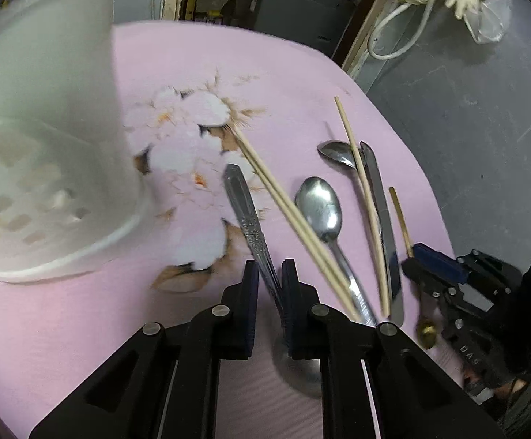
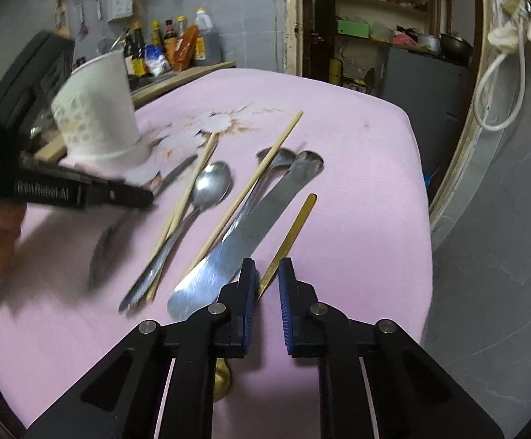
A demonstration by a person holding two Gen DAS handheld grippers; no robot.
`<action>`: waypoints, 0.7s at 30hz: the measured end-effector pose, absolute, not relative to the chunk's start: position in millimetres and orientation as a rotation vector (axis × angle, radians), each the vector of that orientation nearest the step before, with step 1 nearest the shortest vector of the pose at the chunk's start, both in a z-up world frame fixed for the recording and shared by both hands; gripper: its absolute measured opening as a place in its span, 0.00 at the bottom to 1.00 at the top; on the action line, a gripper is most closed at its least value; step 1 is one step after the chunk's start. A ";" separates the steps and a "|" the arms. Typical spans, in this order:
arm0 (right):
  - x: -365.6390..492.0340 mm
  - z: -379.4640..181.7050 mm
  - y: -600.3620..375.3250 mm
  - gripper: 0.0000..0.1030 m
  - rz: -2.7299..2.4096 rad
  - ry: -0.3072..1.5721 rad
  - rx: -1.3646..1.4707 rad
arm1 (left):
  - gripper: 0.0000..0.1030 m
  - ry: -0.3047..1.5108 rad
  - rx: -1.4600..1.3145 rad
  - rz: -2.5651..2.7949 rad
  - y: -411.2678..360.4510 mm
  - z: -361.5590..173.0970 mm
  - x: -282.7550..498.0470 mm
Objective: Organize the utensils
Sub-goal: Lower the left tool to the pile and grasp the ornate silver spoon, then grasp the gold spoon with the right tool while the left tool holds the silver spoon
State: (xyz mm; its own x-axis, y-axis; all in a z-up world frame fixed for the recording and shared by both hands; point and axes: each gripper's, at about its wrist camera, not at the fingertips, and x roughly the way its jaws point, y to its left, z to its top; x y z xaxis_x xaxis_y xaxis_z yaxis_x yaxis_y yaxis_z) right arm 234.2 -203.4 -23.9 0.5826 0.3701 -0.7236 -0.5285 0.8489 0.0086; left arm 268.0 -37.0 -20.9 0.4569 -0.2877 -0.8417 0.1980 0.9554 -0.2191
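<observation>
Two grippers are working at the near edge of a pink flowered cloth (image 1: 177,58) that is covering the table. The left gripper (image 1: 270,274) is standing with its jaws narrow, and the embossed handle of a silver spoon (image 1: 245,216) is passing between its fingers, the bowl lying under the gripper body nearer the camera; whether the pads are actually pressing on the handle I cannot tell. The right gripper (image 2: 267,274) is likewise standing narrow, with a gold spoon (image 2: 291,234) running between its fingers, its handle pointing far and its bowl showing beneath the gripper; a small gap is showing beside the handle, so the grip is unclear.

Lying between the two spoons are a second silver spoon (image 1: 320,208), a pair of wooden chopsticks (image 1: 283,205) crossing it, a single chopstick (image 1: 360,186), a table knife (image 1: 380,205) and another spoon (image 1: 335,152) farther off. A white perforated utensil holder (image 1: 46,139) is standing upright at the far left of the cloth, well apart from the utensils.
</observation>
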 end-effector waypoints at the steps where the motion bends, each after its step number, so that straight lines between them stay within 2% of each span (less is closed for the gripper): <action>1: 233.2 -23.8 -204.8 0.10 0.531 0.793 -0.215 | 0.09 1.047 -0.063 -0.286 -35.0 -18.4 263.8; 13: 228.6 -24.5 -211.2 0.10 0.541 0.813 -0.199 | 0.07 1.095 -0.050 -0.346 -22.3 -26.9 262.1; 21: 234.1 -25.9 -202.2 0.10 0.520 0.799 -0.238 | 0.09 1.118 0.222 -0.272 -60.4 -29.3 275.7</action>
State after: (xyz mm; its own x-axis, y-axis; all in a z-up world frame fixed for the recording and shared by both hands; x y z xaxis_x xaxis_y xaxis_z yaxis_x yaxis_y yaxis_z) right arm 234.1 -202.2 -25.9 0.5811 0.3522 -0.7337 -0.5279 0.8492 -0.0104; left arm 275.7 -60.4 -29.3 0.4108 -0.1036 -0.9058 0.3241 0.9452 0.0389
